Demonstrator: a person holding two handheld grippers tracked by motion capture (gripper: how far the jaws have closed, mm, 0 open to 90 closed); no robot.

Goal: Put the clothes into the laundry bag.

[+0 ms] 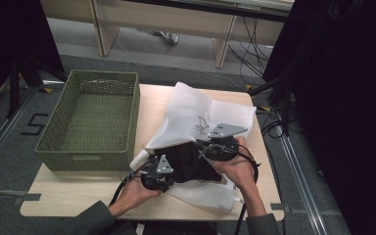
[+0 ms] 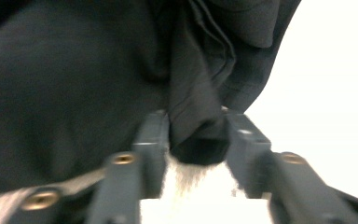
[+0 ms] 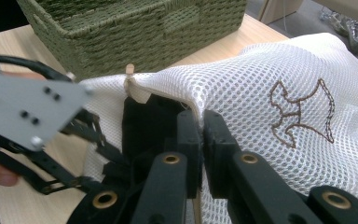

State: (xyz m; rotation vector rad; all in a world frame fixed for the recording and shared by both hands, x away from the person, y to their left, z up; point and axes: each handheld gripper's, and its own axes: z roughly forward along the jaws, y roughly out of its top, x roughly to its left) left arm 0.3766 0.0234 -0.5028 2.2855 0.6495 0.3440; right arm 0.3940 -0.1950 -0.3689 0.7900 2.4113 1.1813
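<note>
The right gripper pinches the white mesh laundry bag's rim beside the green woven basket. The left gripper clamps a fold of soft, limp black cloth garment at the bag's mouth. Take bunched folds.

Green woven basket on the left part of a light wooden table, long side running away from the near edge, nothing inside. Same basket at the top of the right gripper view, standing on the tabletop. Beyond the table, pale wooden furniture legs on a grey floor. Black cables trailing across the floor at the upper right. Dark curtain hanging along the right side, another dark panel at the upper left. Black tape marks on the floor left of the basket. Metal floor rail running along the table's right side.
</note>
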